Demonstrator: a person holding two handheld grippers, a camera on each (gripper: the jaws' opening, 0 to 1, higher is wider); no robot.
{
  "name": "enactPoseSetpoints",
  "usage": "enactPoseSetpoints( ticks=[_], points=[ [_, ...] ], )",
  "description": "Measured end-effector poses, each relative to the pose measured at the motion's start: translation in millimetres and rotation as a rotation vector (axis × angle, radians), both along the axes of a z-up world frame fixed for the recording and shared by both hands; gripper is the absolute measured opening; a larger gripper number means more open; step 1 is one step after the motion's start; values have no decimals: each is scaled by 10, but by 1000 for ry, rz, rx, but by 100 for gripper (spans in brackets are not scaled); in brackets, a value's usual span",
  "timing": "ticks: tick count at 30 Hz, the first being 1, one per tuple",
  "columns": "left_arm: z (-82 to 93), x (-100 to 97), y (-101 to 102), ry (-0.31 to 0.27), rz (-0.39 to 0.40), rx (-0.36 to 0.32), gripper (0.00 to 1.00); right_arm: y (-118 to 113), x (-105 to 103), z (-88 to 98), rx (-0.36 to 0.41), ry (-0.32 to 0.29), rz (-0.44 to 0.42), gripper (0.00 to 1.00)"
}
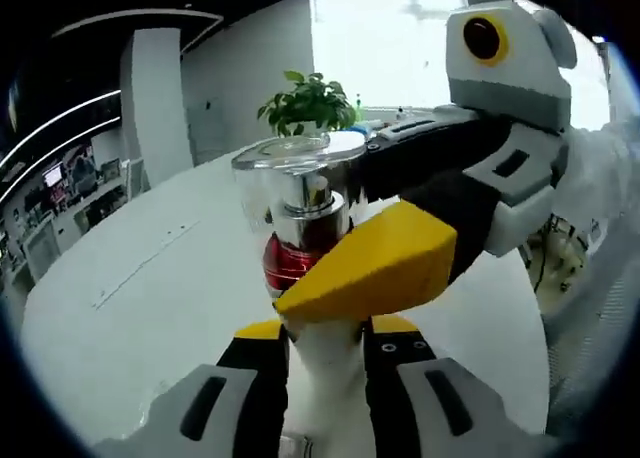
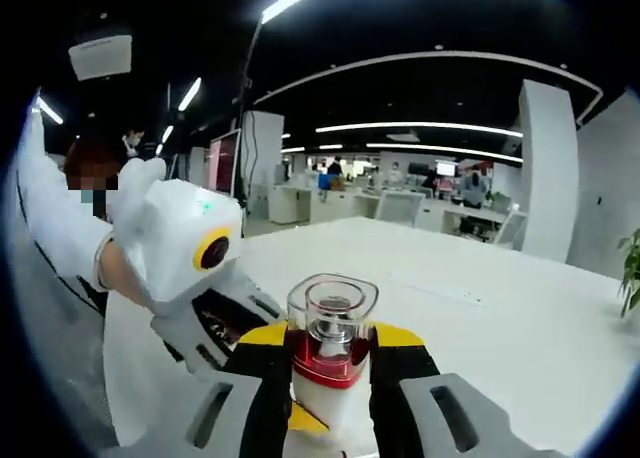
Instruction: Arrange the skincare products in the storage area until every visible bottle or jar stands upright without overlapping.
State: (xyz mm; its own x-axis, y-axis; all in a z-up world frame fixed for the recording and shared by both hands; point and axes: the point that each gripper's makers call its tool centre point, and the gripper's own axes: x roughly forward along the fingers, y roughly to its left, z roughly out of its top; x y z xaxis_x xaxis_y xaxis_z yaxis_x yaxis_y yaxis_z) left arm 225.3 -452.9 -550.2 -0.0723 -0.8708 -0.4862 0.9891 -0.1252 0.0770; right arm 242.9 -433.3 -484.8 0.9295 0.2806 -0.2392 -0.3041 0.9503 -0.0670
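Bottle (image 2: 331, 350): clear cap, red band, white body, and no lettering that can be read on it.
Gripper housings: no readable markings.
Screens at the far office wall (image 2: 445, 168): lit up, but too small and blurred to read.

- Bottle (image 1: 303, 228) between the left gripper (image 1: 325, 330) jaws: clear glossy cap, shiny chrome-like collar, glossy red band, smooth white body.
- Gripper pads (image 1: 375, 261): matt yellow.
- Table (image 2: 480, 288) beyond the bottle: smooth matt white.
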Motion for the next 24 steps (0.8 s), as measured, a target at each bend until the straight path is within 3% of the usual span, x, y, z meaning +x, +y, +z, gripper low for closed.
enactPoseSetpoints(
  ticks=[5,8,13,16,20,24],
  points=[
    [27,-18,44,-2,-53,-6,26,3,-3,-9,16,-3,143,20],
    [54,-53,30,-40,-115,-16,30,112,-51,-4,31,-7,248,20],
    [49,-139,61,-1,-209,-23,33,226,-156,21,47,-23,417,20],
    [52,-193,61,9,-244,-27,34,293,-224,14,57,2,494,20],
    [51,-308,77,16,-301,-28,35,371,-303,21,66,21,573,20],
    [49,-304,79,37,-282,-24,33,362,-289,18,54,14,550,22]
  ],
)
